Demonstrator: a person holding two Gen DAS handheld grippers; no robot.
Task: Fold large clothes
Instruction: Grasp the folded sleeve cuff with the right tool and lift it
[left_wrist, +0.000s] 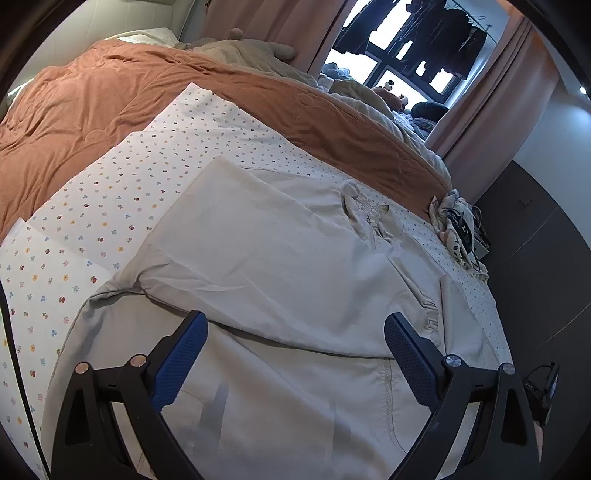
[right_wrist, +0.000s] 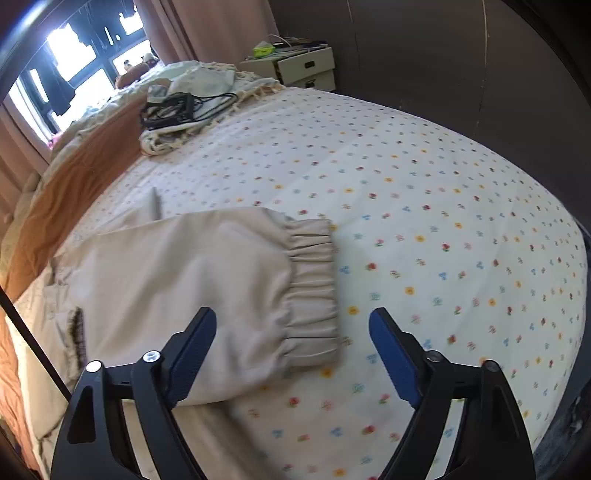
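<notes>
Overhead, the right gripper (right_wrist: 291, 350) hangs with its blue jaws spread wide and nothing between them, just above the gathered cuff (right_wrist: 314, 291) of a beige jacket sleeve (right_wrist: 184, 280) that lies flat on the flowered sheet (right_wrist: 443, 221), reaching toward the open middle of the bed. The left gripper (left_wrist: 295, 354) is likewise wide and empty, poised over the jacket's body (left_wrist: 266, 258), where one sleeve has been laid across the chest below the collar (left_wrist: 365, 214). The jacket sits near the bed's near edge, with an orange quilt (left_wrist: 110, 99) bunched along the far side. Judging by the layout, the step in hand looks like bringing this outstretched sleeve in over the body; done well, that would mean pinching the cuff through both layers, lifting only enough to clear the sheet, and laying it straight so that no crease is trapped beneath, while the other gripper steadies the body near the shoulder. A tangle of black cables (right_wrist: 177, 107) on a fringed cloth (right_wrist: 173, 136) near the far corner is well apart and should not interfere. The jacket's hem runs out of both views beneath the grippers, the shoulder seam is blurred, and whether the zip is closed cannot be made out. A dark patch (right_wrist: 75, 332) on the fabric at the left is too smeared to identify.
</notes>
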